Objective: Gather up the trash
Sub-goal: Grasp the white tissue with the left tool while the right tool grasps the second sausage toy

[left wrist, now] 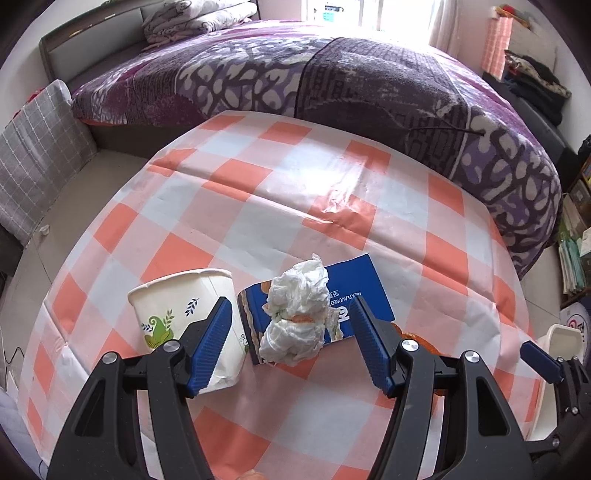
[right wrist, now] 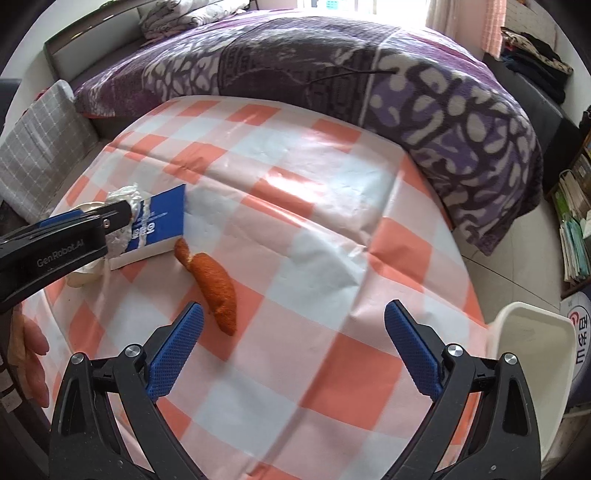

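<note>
The left gripper [left wrist: 290, 341] is close to the camera with its 2 blue fingers [left wrist: 210, 343] spread wide apart, and it grips nothing. A crumpled white tissue [left wrist: 295, 314] sits right between those fingers, but they do not touch it. The tissue lies on top of a flat blue box [left wrist: 364, 291] with white letters on it. Just left of the box stands a white paper cup [left wrist: 177, 306] with green leaf drawings, and the left finger is in front of the cup. All of this rests on a table with an orange and white checked cloth [left wrist: 258, 206]. The right gripper [right wrist: 293, 352] also has its 2 blue fingers [right wrist: 173, 354] wide apart, and nothing is in it. It hangs over bare cloth. A long orange peel or snack piece [right wrist: 216, 286] lies on the cloth just past the left finger of this gripper, near the blue box [right wrist: 162, 221]. In the right wrist view the left gripper [right wrist: 110, 218] pokes in from the left side, by the tissue [right wrist: 127, 195] and the box. A white bin [right wrist: 532, 332] stands at the right edge of the table, beside the right gripper. In the left wrist view the same bin [left wrist: 561, 343] shows at the far right. Farther back, past the table, is a big bed with a purple patterned blanket [left wrist: 332, 85]. Folded bedding [left wrist: 192, 18] lies at the head of the bed, and a gray checked cushion [left wrist: 40, 147] leans on the left
</note>
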Motion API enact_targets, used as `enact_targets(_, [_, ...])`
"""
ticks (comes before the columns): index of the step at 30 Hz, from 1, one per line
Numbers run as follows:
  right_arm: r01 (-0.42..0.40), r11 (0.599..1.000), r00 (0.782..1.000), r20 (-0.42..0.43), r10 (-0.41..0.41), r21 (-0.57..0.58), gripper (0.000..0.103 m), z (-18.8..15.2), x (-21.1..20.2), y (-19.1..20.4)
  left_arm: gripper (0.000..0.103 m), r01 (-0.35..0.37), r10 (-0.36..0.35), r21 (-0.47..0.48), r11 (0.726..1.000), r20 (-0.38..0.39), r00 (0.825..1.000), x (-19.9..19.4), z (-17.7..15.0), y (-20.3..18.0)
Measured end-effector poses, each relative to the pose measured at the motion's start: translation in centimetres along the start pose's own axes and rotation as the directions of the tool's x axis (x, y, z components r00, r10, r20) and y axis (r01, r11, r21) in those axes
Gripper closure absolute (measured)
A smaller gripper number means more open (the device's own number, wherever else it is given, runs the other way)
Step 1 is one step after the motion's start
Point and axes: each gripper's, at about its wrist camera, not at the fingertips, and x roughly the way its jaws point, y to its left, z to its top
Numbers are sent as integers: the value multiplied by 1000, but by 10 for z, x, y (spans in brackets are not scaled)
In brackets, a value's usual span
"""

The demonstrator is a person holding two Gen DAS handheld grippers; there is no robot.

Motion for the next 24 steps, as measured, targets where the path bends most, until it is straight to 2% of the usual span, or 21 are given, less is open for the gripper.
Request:
enact_targets(5, [-28, 999, 999, -17, 28, -31, 12, 3, 14, 18, 46, 15, -16, -20, 1000, -30, 999, 13, 2, 7])
enact_targets(10, [-50, 998, 998, -40, 49, -26, 30, 4, 25, 26, 59, 35, -37, -51, 998, -39, 999, 14, 2, 17])
enact_targets(12, [-43, 999, 999, -33, 42, -27, 39, 4, 27, 28, 65, 37, -38, -49, 998, -39, 998, 14, 2, 17])
enact_targets(14, [-45, 999, 999, -30, 44, -30, 55, 4, 27, 32, 67, 36, -38, -44, 998, -38, 999, 13, 1, 17])
enact_targets(15, [-56, 998, 998, -32, 56, -26, 70, 4, 28, 31, 68, 35, -37, -41, 999, -37, 999, 13, 1, 16])
enact_targets(17, [-79, 997, 996, -38, 78, -11, 83, 4, 28, 31, 69, 36, -37, -42, 998, -34, 999, 12, 0, 17])
enact_targets(24, [-103, 995, 994, -19, 103, 4, 84, 4, 15, 28, 71, 64, -64, -83, 994, 2, 998, -4, 4, 24])
